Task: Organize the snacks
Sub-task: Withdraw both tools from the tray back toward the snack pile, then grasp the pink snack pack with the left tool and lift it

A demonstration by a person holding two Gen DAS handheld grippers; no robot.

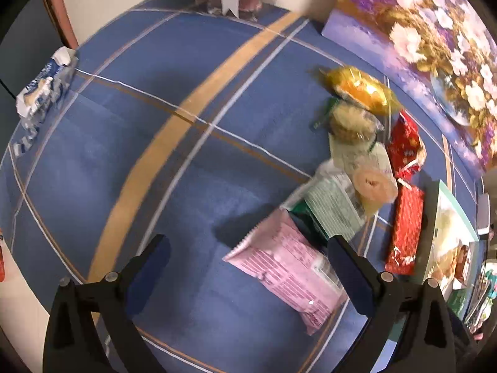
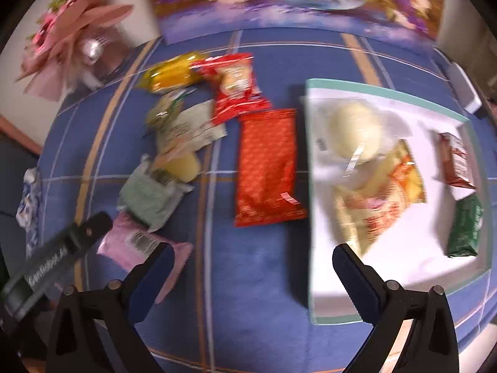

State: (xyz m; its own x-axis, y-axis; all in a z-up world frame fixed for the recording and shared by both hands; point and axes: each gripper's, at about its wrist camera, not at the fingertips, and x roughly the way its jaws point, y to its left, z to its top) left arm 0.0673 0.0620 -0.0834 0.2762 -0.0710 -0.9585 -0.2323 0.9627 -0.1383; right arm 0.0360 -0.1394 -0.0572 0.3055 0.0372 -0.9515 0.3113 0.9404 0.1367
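Your left tongs hang released over the pink packet, which lies flat on the blue surface. Your right tongs are released too, empty, between the red packet and the white tray with snacks inside

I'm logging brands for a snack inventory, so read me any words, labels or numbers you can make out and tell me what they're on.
None can be read for certain.
pink packet: rows of small print, blurred.
pale green packet: print block, too small.
left gripper: raised lettering on its arm, unclear.
red packets: blurred.
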